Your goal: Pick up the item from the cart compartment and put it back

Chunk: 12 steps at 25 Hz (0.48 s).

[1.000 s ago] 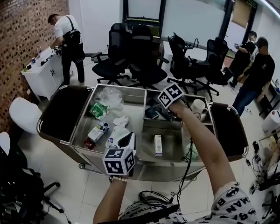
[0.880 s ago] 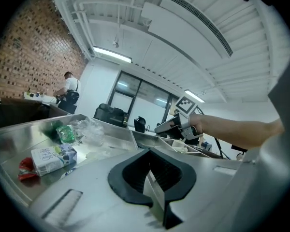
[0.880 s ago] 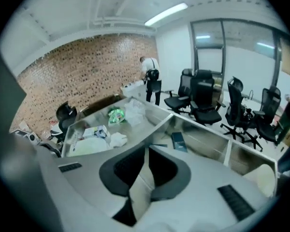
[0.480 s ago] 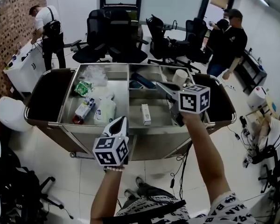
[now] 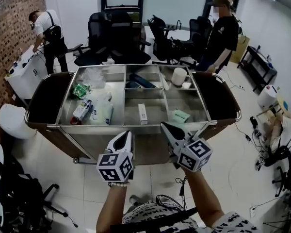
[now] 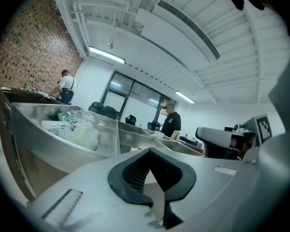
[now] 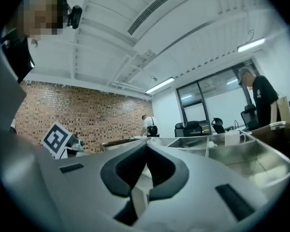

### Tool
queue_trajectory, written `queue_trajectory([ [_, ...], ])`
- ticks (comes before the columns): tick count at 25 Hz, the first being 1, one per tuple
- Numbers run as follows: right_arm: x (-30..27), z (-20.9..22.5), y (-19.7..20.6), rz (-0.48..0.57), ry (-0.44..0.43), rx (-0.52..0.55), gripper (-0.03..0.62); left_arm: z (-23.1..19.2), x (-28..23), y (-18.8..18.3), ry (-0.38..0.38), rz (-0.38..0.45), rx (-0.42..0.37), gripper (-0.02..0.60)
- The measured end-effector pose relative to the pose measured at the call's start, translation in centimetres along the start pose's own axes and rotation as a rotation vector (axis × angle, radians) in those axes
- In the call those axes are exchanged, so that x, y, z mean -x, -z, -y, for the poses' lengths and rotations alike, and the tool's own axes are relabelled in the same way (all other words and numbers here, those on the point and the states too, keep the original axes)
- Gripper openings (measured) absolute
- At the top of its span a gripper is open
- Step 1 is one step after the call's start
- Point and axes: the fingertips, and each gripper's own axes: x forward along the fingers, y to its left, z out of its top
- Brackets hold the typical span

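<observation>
The steel cart (image 5: 136, 126) holds goods in its compartments. A small white box (image 5: 142, 113) lies in the front middle one and a green-white packet (image 5: 180, 116) in the front right one. A dark blue item (image 5: 138, 81) sits at the back middle, a white mug (image 5: 178, 75) at the back right. My left gripper (image 5: 128, 133) (image 6: 149, 150) is shut and holds nothing, just short of the cart's front rail. My right gripper (image 5: 163, 125) (image 7: 147, 144) is beside it, also shut and holding nothing, its tip over the front rail.
The left compartment holds a green packet (image 5: 80, 90), a clear plastic bag (image 5: 89, 76), a carton (image 5: 81, 111) and a white pouch (image 5: 102, 111). A person in black (image 5: 222, 30) stands behind the cart's right end. Office chairs (image 5: 111, 38) stand behind it. Another person (image 5: 47, 30) works at a white cabinet, far left.
My right gripper has pulled out of the cart's back compartment and come back and down to the front rail. The left gripper drew back slightly. The person in black has walked closer.
</observation>
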Motion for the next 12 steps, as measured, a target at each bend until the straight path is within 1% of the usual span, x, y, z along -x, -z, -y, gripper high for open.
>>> queue_trajectory([
  [1, 0.7, -0.4, 1.1, -0.016, 0.006, 0.013, 0.006, 0.5, 0.1, 0.3, -0.002, -0.001, 0.001, 0.000],
  [3, 2.1, -0.4, 3.7, -0.078, 0.044, 0.027, 0.006, 1.7, 0.2, 0.9, -0.009, -0.005, -0.010, 0.000],
  [6, 3.8, 0.8, 7.4, -0.174, 0.106, -0.041, 0.006, 3.6, -0.1, 2.2, -0.032, -0.024, -0.079, 0.000],
  [8, 4.6, 1.3, 9.2, -0.235, 0.112, -0.079, 0.006, 4.6, -0.2, 3.3, -0.042, -0.040, -0.101, 0.000],
  [10, 5.3, 2.0, 9.7, -0.257, 0.106, -0.084, 0.006, 5.5, -0.5, 4.1, -0.048, -0.046, -0.096, 0.000],
  [12, 6.1, 2.6, 9.2, -0.245, 0.105, -0.085, 0.006, 6.3, -0.7, 4.9, -0.052, -0.054, -0.085, 0.000],
])
